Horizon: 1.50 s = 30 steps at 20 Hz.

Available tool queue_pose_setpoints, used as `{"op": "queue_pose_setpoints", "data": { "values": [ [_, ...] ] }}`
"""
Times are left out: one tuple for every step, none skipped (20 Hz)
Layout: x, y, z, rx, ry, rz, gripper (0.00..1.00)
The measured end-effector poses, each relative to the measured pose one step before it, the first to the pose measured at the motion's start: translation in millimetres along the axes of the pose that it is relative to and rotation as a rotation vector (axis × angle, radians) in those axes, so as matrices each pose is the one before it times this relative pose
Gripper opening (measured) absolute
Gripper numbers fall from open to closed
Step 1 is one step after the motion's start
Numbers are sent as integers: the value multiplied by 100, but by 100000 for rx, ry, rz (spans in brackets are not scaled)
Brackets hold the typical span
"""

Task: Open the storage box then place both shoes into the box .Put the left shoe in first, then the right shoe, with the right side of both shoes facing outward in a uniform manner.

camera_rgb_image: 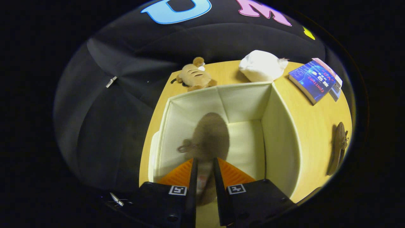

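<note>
Brown suede-like shoe [210, 139], first of the pair, item in hand: we are holding it by its heel end, hanging toe-down inside the open cream fabric storage box [281, 126], above the box floor and nearer the left wall. Our gripper [204, 177] is pointing steeply downward over the near rim, its fingers drawn close and pinching the shoe's collar between them. Second shoe [339, 148]: lying on the wooden table [316, 126] right of the box, well apart from it. Bystanders beyond the box: a plush toy [195, 76], a white bundle [261, 65], a book [313, 80]. Risks, as we are judging them: the narrow grip on the collar is letting the shoe swing, so it may twist on release and land facing the wrong way; dropped centrally, it may be crowding out its mate; the lace loop may be snagging on a finger as we let go.
</note>
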<state>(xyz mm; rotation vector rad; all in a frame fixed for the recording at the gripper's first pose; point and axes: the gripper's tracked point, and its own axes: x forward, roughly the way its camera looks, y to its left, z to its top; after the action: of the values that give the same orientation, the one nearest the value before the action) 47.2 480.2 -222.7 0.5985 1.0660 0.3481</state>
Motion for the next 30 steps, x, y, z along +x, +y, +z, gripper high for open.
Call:
{"op": "queue_pose_setpoints", "data": {
  "values": [
    [-462, 954, 207, 271, -1726, 3909, 39],
    [-375, 770, 299, -679, -1416, 2311, 57],
    [-265, -42, 225, -2021, -584, 403, 65],
    [-229, -189, 64, -1651, -438, 899, 73],
    [-335, -179, 140, -1160, -815, 947, 75],
    [-459, 49, 378, -467, -1257, 2128, 83],
    [-602, 300, 463, -871, -1563, 2014, 91],
    [-867, 173, 610, -1771, -2207, 2229, 98],
    [-1018, 88, 849, -2492, -3163, 2226, 97],
    [-1173, -35, 949, -2779, -3244, 2134, 98],
    [-889, -208, 618, -2479, -2590, 1872, 98],
    [-1165, -256, 833, -2257, -2328, 1449, 98],
    [-1310, -359, 862, -2340, -2714, 790, 98],
    [-1340, -490, 1039, -2559, -2468, 855, 98],
    [-1235, -661, 766, -2525, -2377, 722, 98],
    [-1144, -772, 680, -2619, -2111, 480, 99],
    [-1149, -1066, 738, -2727, -2127, -248, 99],
    [-1495, -1086, 643, -2880, -1836, -490, 99],
    [-1674, -1134, 693, -2640, -1950, -1307, 99],
    [-1361, -1370, 406, -2119, -1066, -1430, 99],
    [-1191, -1712, -17, -2016, -503, -2054, 99],
    [-1102, -1811, 23, -1731, -101, -2049, 99],
    [-1112, -1962, -107, -1483, 513, -2548, 99],
    [-1030, -1936, -175, -1210, 492, -2609, 99],
    [-845, -2122, -393, -1205, 788, -2900, 99],
    [-904, -2256, -579, -2022, 624, -3431, 99],
    [-813, -2308, -622, -2312, 704, -3961, 99],
    [-766, -2281, -800, -2170, 954, -3885, 99],
    [-543, -2171, -1008, -1088, 1602, -3272, 99],
    [-565, -1897, -1392, -229, 2084, -2966, 99]
  ]
}}
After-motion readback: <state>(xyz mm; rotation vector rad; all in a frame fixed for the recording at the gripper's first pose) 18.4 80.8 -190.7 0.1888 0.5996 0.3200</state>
